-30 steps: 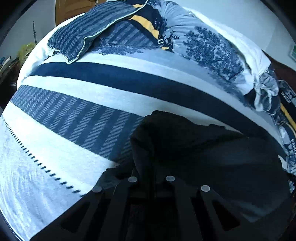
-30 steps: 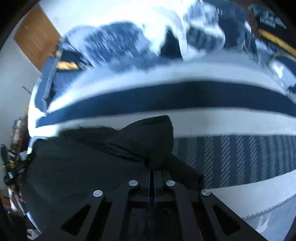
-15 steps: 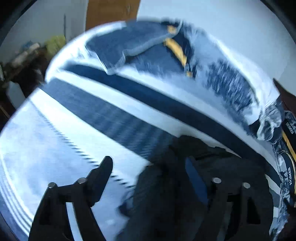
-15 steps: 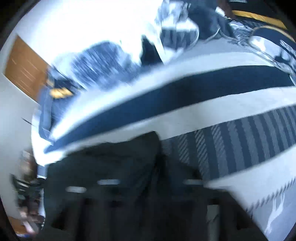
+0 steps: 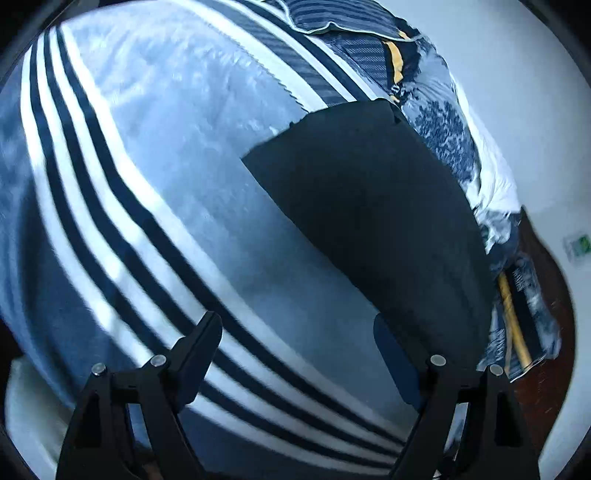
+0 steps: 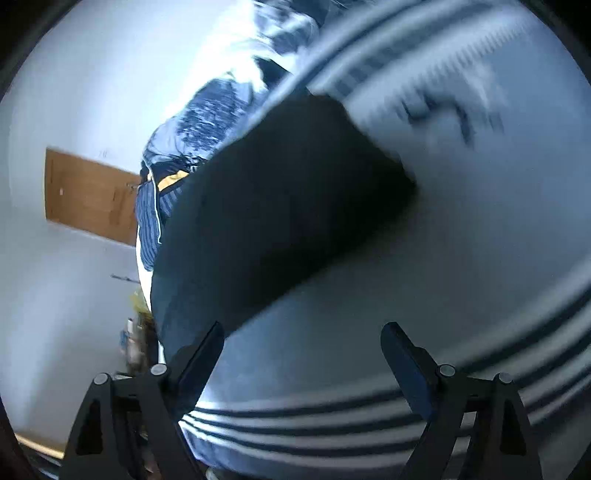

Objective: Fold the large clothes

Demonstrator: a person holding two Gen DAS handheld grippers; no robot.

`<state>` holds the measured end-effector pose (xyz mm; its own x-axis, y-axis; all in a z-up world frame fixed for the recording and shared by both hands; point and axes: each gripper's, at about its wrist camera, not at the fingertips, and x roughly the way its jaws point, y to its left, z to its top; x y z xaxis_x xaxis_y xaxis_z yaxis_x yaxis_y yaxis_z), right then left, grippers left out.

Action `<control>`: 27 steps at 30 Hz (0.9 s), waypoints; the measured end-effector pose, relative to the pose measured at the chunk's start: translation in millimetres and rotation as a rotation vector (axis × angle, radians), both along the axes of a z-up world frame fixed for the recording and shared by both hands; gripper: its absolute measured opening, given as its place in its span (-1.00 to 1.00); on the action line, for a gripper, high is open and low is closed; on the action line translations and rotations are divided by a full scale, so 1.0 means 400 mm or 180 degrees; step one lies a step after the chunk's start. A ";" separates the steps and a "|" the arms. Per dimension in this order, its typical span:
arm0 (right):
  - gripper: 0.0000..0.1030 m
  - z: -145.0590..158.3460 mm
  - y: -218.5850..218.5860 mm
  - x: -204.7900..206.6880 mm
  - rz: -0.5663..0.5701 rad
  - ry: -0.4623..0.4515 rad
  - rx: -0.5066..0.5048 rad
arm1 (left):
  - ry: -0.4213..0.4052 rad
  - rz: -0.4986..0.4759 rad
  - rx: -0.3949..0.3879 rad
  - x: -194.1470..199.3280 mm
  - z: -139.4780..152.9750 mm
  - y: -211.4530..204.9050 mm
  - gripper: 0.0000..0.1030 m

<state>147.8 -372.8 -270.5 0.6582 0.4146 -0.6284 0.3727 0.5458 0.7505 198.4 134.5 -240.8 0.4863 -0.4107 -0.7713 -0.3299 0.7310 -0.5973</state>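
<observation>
A: Where is the dark, flat-lying cloth garment (image 5: 373, 206) you are folding?

B: You have it spread on the blue-and-white striped bedspread (image 5: 155, 155), well ahead of your left black two-finger gripper (image 5: 295, 347). In the left wrist view it lies as a smooth dark panel with a straight near edge, reaching up toward the striped blue pillow (image 5: 332, 18) and the tree-patterned blue-and-white quilt (image 5: 443, 122) bunched along the far side.

A: And your grippers?

B: Your left gripper's fingers stand wide apart with nothing between them, only bedspread stripes beneath. Your right black two-finger gripper (image 6: 301, 354) is likewise spread wide and holds nothing. Its left finger (image 6: 199, 350) overlaps the garment's (image 6: 273, 206) near edge in the picture; whether it touches, you cannot tell.

A: Anything else in the right wrist view?

B: The view is blurred. A brown wooden door (image 6: 88, 194) sits in the pale wall at the left, beyond the bed.
</observation>
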 end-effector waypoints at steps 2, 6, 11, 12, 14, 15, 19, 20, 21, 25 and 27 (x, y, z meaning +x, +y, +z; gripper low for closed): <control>0.73 -0.006 -0.008 0.009 -0.0029 -0.0019 0.0089 | -0.0033 0.0143 -0.0108 0.023 -0.005 0.007 0.64; 0.73 -0.021 -0.075 0.029 -0.0288 -0.0094 0.0410 | -0.0017 0.0310 -0.0407 0.114 -0.030 0.036 0.64; 0.73 -0.080 -0.135 0.091 -0.0460 -0.0014 0.0846 | 0.0119 0.0342 -0.0425 0.187 -0.083 0.037 0.61; 0.73 -0.080 -0.138 0.104 -0.0463 -0.0029 0.0855 | 0.0109 0.0371 -0.0409 0.195 -0.085 0.039 0.58; 0.63 -0.082 -0.151 0.138 -0.0493 -0.0049 0.0843 | 0.0148 0.0411 -0.0368 0.226 -0.082 0.034 0.42; 0.53 -0.085 -0.162 0.150 -0.0551 -0.0044 0.0855 | 0.0136 0.0414 -0.0393 0.236 -0.080 0.033 0.25; -0.33 -0.103 -0.189 0.191 -0.0585 -0.0056 0.1006 | 0.0093 0.0339 -0.0477 0.276 -0.069 0.030 -0.65; -0.50 -0.102 -0.194 0.200 -0.0523 -0.0059 0.1006 | 0.0054 0.0316 -0.0419 0.272 -0.054 0.033 -0.76; -0.58 -0.094 -0.201 0.199 -0.0485 -0.0076 0.0957 | 0.0004 0.0281 -0.0359 0.265 -0.039 0.037 -0.85; -0.85 -0.031 -0.185 0.148 -0.0392 -0.0177 0.0724 | -0.0222 0.0150 -0.0188 0.198 0.037 0.056 -0.93; -0.87 -0.001 -0.171 0.111 -0.0362 -0.0206 0.0612 | -0.0249 0.0135 -0.0170 0.143 0.062 0.078 -0.94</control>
